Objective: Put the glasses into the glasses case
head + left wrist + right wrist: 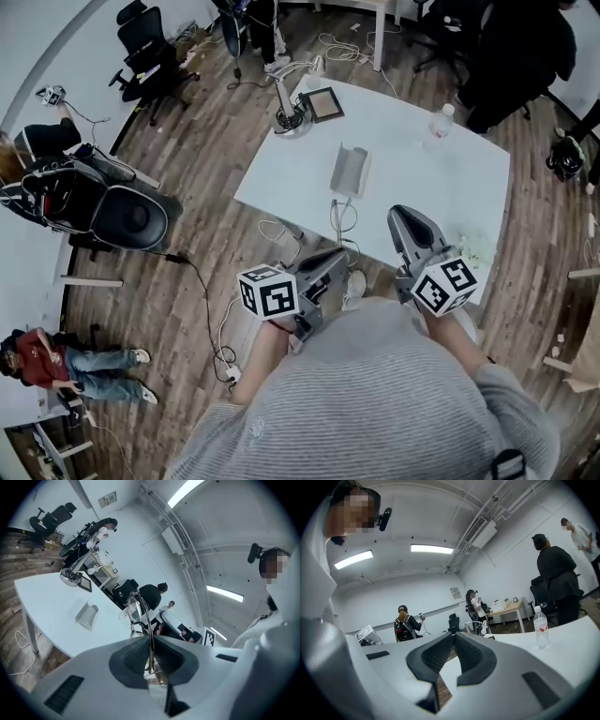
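The white desk [412, 178] carries the open grey case [350, 170] near its front edge. The right tongs [453, 637] are pressed together on nothing. The left tongs [150, 640] pinch the glasses [137, 613], well apart from the case.

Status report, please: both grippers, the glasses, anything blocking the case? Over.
Left gripper shut on glasses. Right gripper shut, empty. Glasses case lies open on table, nothing blocking it.
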